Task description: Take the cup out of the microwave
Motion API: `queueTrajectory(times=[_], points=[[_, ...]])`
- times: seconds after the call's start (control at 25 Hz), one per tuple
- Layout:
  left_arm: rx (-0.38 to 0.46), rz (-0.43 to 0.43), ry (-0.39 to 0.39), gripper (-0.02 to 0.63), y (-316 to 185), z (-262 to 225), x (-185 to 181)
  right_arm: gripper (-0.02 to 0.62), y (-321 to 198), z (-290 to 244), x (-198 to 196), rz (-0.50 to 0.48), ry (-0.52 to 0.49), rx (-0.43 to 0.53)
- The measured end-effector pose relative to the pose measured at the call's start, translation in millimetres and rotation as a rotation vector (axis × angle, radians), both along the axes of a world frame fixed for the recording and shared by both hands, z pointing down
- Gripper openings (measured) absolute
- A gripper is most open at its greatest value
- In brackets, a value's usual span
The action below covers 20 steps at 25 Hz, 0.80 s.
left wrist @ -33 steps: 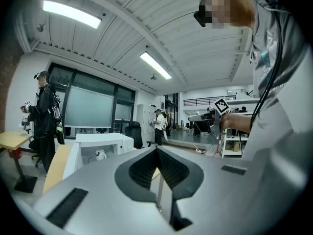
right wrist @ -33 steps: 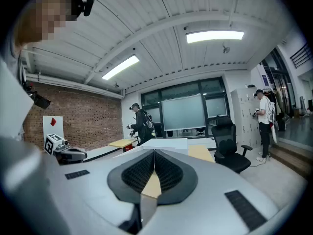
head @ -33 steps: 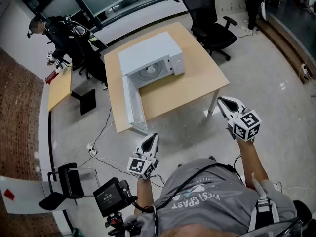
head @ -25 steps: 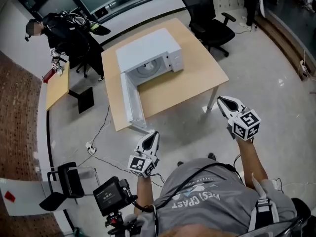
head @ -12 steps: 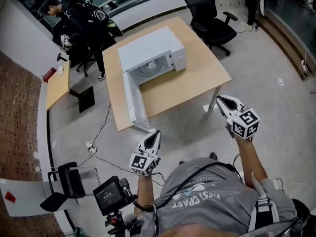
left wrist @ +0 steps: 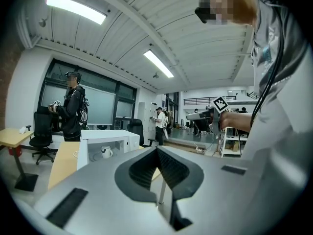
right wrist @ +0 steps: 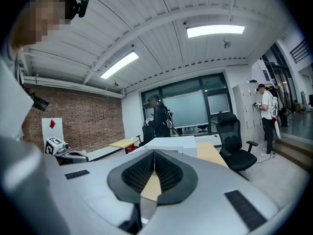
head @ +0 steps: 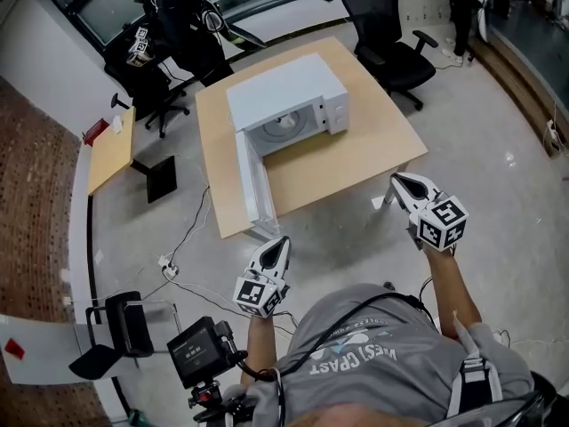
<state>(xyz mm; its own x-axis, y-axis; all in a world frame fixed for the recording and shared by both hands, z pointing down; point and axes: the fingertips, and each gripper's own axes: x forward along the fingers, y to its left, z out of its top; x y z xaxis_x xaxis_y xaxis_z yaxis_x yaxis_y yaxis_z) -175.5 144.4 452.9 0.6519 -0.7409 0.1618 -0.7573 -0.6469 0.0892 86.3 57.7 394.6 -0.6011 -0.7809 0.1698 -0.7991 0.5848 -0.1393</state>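
A white microwave point(head: 286, 100) stands on a wooden table point(head: 356, 163), its door point(head: 252, 189) swung wide open toward me. Inside it sits a white cup point(head: 283, 128), which also shows in the left gripper view as a small mug point(left wrist: 105, 152) in the cavity. My left gripper point(head: 277, 243) hovers over the floor short of the table's near corner, jaws shut and empty. My right gripper point(head: 400, 183) hangs off the table's right near corner, also shut with nothing in it. Both point toward the table, well away from the microwave.
A black office chair point(head: 391, 43) stands behind the table at right. A person in black point(head: 173, 16) stands by another chair at the far left, near a smaller desk point(head: 107, 154). Cables and a power strip point(head: 164, 265) lie on the floor left of me.
The table and microwave have come closer and shifted right in the head view as I walked forward. The person in black has moved toward the upper left. Both grippers stay shut.
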Motion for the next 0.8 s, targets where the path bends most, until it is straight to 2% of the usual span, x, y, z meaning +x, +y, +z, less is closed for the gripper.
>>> queueTrajectory(times=[0.28,0.52,0.68,0.8], points=[[0.016,-0.014,-0.002,0.043,-2.8,-6.6,-29.3,0.012,-13.7,-10.0,-29.6,-0.011,-0.008,0.024],[0.005,-0.015,-0.006,0.043,-0.6,9.1,-50.6,0.012,-18.8,-8.0,-57.2,-0.040,0.009,0.031],[-0.025,-0.059,0.012,0.043,-4.2,18.9,-60.8,0.012,-29.0,-3.1,-55.8,-0.056,0.041,-0.002],[-0.024,-0.103,0.017,0.043,-20.5,14.6,-64.5,0.012,-60.3,-2.1,-57.4,-0.073,0.041,-0.014]])
